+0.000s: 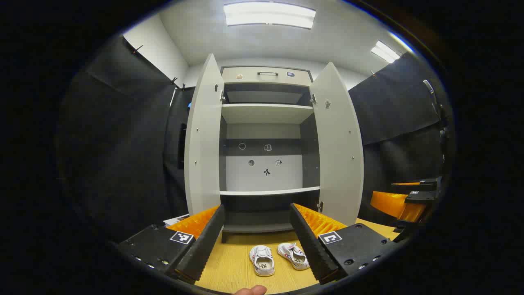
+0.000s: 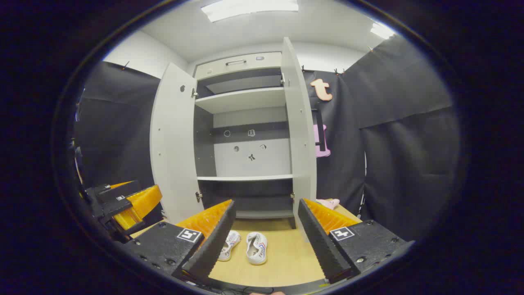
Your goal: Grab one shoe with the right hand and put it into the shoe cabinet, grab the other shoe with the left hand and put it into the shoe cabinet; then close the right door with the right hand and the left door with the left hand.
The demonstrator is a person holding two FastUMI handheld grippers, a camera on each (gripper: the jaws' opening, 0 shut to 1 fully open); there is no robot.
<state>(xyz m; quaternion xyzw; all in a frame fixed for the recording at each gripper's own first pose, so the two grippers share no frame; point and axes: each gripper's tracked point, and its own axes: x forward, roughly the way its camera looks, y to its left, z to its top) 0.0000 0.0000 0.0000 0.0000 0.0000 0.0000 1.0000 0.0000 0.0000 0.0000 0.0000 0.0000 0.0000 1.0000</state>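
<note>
Two small white shoes lie side by side on the wooden floor before the open shoe cabinet (image 1: pixel 266 114). In the left gripper view the left shoe (image 1: pixel 262 260) and the right shoe (image 1: pixel 293 255) sit between my left gripper's (image 1: pixel 258 239) open fingers, well ahead of them. In the right gripper view the pair appears again as one shoe (image 2: pixel 256 248) and another (image 2: pixel 229 244) partly hidden behind a finger of my open right gripper (image 2: pixel 266 235). Both cabinet doors, left door (image 1: pixel 203 139) and right door (image 1: pixel 339 143), stand wide open. The shelves hold nothing.
The right gripper (image 1: pixel 409 200) shows at the far right of the left gripper view, and the left gripper (image 2: pixel 127 205) at the left edge of the right gripper view. A pink item (image 2: pixel 328 203) lies on the floor by the right door. Black cloth walls flank the cabinet.
</note>
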